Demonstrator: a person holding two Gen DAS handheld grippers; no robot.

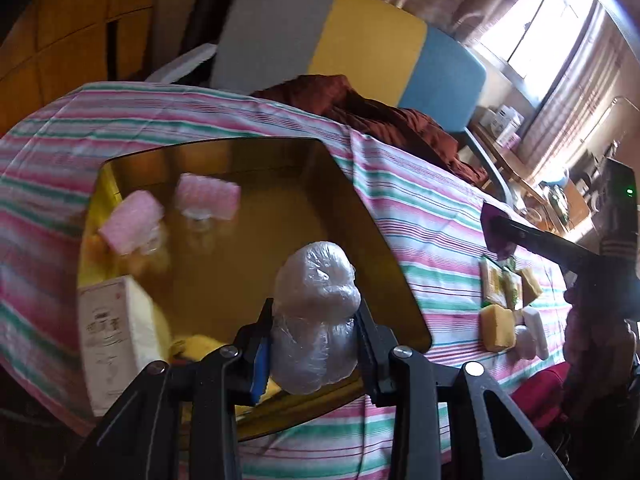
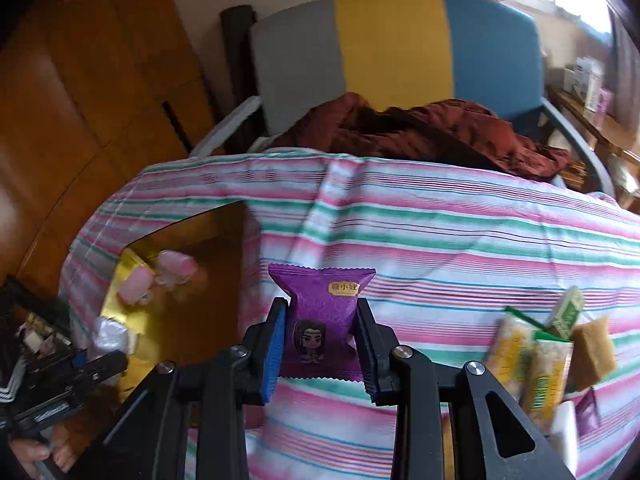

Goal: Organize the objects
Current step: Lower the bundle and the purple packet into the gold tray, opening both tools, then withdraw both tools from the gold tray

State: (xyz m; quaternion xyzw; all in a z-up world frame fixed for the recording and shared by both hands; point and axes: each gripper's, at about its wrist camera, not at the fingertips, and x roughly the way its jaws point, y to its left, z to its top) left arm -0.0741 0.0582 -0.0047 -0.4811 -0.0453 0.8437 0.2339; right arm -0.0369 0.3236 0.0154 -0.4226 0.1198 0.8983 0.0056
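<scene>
Clear-wrapped bundle (image 1: 316, 316) clamped between left jaws above gold tray (image 1: 372, 216), purple packet (image 2: 322, 320) gripped in right jaws

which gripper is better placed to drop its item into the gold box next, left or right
Left, most likely. The left gripper holds the clear-wrapped bundle right over the gold box. The right gripper grips the purple packet above the striped cloth, off to the box's side.
</scene>
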